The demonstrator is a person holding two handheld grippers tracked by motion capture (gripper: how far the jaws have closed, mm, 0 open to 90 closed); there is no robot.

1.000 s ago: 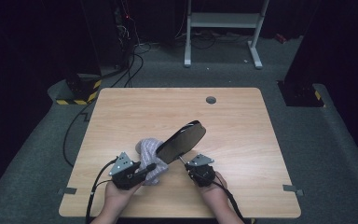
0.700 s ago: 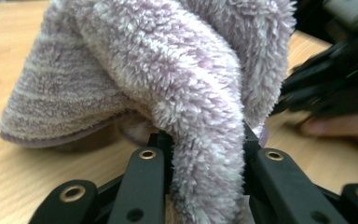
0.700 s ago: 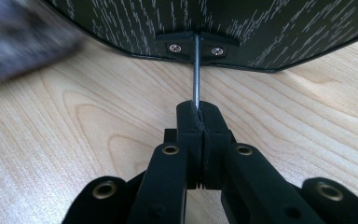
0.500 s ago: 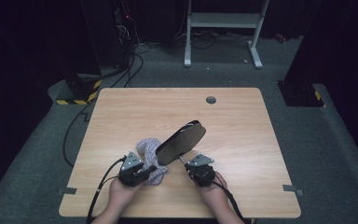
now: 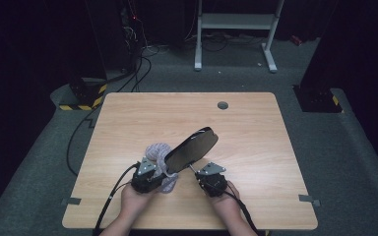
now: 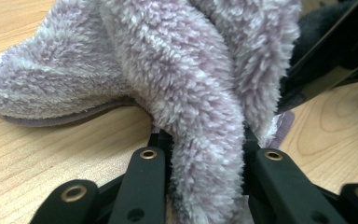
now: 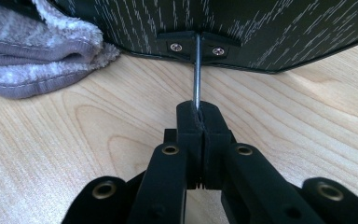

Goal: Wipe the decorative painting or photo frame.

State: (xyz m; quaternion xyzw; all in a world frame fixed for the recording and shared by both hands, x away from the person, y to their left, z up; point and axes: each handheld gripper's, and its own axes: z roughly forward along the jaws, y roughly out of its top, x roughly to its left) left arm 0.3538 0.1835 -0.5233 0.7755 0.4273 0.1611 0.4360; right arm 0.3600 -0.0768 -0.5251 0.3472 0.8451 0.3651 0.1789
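Wiping appears to be the work in hand: the right gripper [image 7: 199, 122] has its jaws pressed tight on the thin metal stem of a dark oval mirror [image 5: 192, 150], apparently to hold it tilted above the table [image 5: 256, 128] for cleaning. The left gripper [image 6: 207, 154] pinches a fluffy lilac cloth [image 6: 168, 70] against the mirror's lower left edge. Both forearms enter low from the near table edge, grippers pointing forward.

Cloth [image 6: 200, 116] hides left claw's tips; cloth top cut off by frame edge.
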